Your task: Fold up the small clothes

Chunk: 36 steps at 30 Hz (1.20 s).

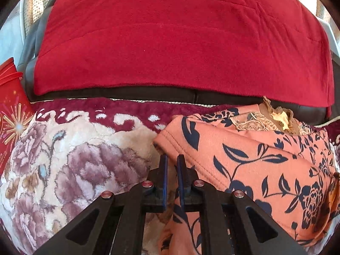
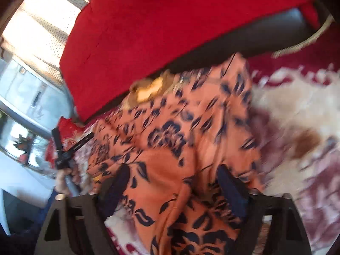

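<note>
An orange garment with a dark blue flower print (image 1: pixel 265 155) lies partly folded on a plush floral blanket (image 1: pixel 63 159), its tan lace collar at the far end. My left gripper (image 1: pixel 172 159) sits at the garment's left hem, its jaws nearly closed with a narrow gap, and a strip of the cloth runs down between the fingers. In the blurred right wrist view the same garment (image 2: pixel 180 140) lies under my right gripper (image 2: pixel 174 172), whose jaws are wide open over a raised fold. The left gripper (image 2: pixel 63 155) shows at the far left there.
A red cushion (image 1: pixel 180 36) leans on a dark sofa back (image 1: pixel 148 92) just behind the blanket. A red gift bag (image 1: pixel 10 106) stands at the left edge. A bright curtained window (image 2: pixel 38 25) lies behind the sofa.
</note>
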### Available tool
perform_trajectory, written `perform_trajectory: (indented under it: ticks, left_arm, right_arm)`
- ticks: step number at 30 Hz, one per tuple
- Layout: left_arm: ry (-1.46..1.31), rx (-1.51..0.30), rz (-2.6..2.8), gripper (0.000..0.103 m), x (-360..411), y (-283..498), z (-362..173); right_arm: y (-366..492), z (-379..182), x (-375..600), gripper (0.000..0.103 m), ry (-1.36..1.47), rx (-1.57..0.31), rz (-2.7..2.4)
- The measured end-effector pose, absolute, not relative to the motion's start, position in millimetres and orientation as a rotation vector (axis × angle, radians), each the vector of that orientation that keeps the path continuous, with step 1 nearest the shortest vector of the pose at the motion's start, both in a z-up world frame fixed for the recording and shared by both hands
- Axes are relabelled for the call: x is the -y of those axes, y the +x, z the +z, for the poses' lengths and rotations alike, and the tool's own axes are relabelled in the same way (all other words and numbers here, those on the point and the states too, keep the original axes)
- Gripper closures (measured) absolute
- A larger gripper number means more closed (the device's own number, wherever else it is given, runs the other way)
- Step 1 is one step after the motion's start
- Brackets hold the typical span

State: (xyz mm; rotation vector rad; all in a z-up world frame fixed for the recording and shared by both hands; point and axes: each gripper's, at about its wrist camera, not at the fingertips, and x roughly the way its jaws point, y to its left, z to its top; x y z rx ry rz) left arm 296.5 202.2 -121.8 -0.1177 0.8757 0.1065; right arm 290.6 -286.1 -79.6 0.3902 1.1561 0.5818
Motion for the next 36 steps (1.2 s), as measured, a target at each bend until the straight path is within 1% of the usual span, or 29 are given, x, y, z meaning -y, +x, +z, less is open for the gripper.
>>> perform_trajectory:
  ticks: [1, 2, 3, 4, 5, 9, 11, 13, 15, 16, 17, 19, 20, 21, 22, 23, 24, 25, 27, 29, 32, 34, 35, 36]
  left_arm:
    - [-0.114, -0.877, 0.105, 0.093, -202.2, 295.8, -122.0]
    - [-0.108, -0.878, 0.104, 0.095, -202.2, 294.3, -122.0]
    - [-0.099, -0.876, 0.106, 0.095, -202.5, 294.3, -121.5]
    - [-0.094, -0.872, 0.110, 0.098, -202.6, 294.0, -120.4]
    - [-0.092, -0.855, 0.114, 0.101, -203.3, 291.6, -115.9]
    - [-0.057, -0.755, 0.114, 0.103, -200.7, 288.9, -87.5]
    - [-0.047, -0.706, 0.133, 0.103, -200.6, 297.1, -72.2]
    - [-0.058, -0.689, 0.161, 0.103, -204.1, 314.5, -66.0]
    - [-0.074, -0.741, 0.202, 0.103, -208.8, 342.9, -79.0]
    - [-0.088, -0.780, 0.228, 0.103, -213.3, 354.9, -89.9]
    - [-0.101, -0.831, 0.267, 0.103, -219.5, 365.1, -104.8]
    - [-0.140, -0.898, 0.292, 0.103, -228.3, 364.9, -122.5]
    - [-0.180, -0.905, 0.271, 0.102, -233.1, 354.7, -125.7]
    - [-0.200, -0.898, 0.246, 0.099, -234.2, 343.7, -125.9]
    - [-0.197, -0.885, 0.214, 0.083, -235.3, 326.8, -124.0]
    - [-0.181, -0.875, 0.201, 0.056, -234.2, 313.1, -121.9]
    - [-0.164, -0.862, 0.191, 0.042, -233.4, 299.6, -120.2]
    - [-0.151, -0.847, 0.177, 0.026, -231.9, 285.0, -119.1]
    - [-0.141, -0.842, 0.143, 0.025, -227.8, 259.0, -120.2]
    - [-0.150, -0.891, 0.077, 0.024, -218.1, 246.0, -129.6]
    - [-0.156, -0.951, 0.034, 0.024, -202.9, 244.3, -151.9]
    - [-0.169, -0.957, 0.042, 0.024, -196.5, 249.2, -161.6]
    - [-0.183, -0.956, 0.064, 0.026, -194.7, 251.7, -162.4]
    - [-0.200, -0.963, 0.072, 0.032, -193.6, 254.9, -161.9]
  right_arm:
    - [289.6, -87.1, 279.2, 0.070, 0.350, -1.211, 0.573]
    - [285.9, -91.2, 272.2, 0.073, 0.334, -1.225, 0.564]
    - [285.8, -88.9, 268.7, 0.086, 0.307, -1.213, 0.553]
    - [284.3, -83.1, 267.9, 0.090, 0.292, -1.188, 0.542]
    - [280.7, -68.9, 267.3, 0.091, 0.274, -1.129, 0.533]
    - [271.6, -9.4, 269.6, 0.097, 0.246, -0.916, 0.505]
    - [278.7, 17.5, 279.9, 0.098, 0.251, -0.802, 0.449]
    - [299.5, 29.8, 291.6, 0.098, 0.265, -0.717, 0.351]
    - [327.0, 18.2, 302.1, 0.098, 0.270, -0.718, 0.262]
    - [347.7, -0.2, 309.4, 0.095, 0.281, -0.740, 0.199]
    - [363.5, -18.8, 313.8, 0.093, 0.293, -0.782, 0.166]
    - [389.0, -68.3, 321.5, 0.093, 0.319, -0.976, 0.136]
    - [383.0, -76.7, 324.1, 0.093, 0.316, -0.979, 0.130]
    - [374.9, -76.4, 327.3, 0.089, 0.322, -0.956, 0.134]
    - [356.9, -73.8, 336.3, 0.074, 0.349, -0.919, 0.140]
    - [343.4, -71.1, 342.7, 0.062, 0.366, -0.897, 0.133]
    - [328.7, -67.2, 347.6, 0.030, 0.381, -0.869, 0.121]
    - [304.4, -59.7, 355.8, 0.020, 0.410, -0.810, 0.106]
    - [271.3, -52.0, 364.3, 0.020, 0.470, -0.786, 0.127]
    - [238.4, -52.8, 365.7, 0.020, 0.564, -0.793, 0.169]
    - [215.3, -76.6, 347.9, 0.020, 0.629, -0.892, 0.217]
    - [211.4, -94.6, 328.5, 0.020, 0.669, -0.947, 0.236]
    - [213.0, -97.1, 320.9, 0.020, 0.664, -0.946, 0.222]
    - [215.6, -98.1, 315.4, 0.019, 0.666, -0.936, 0.204]
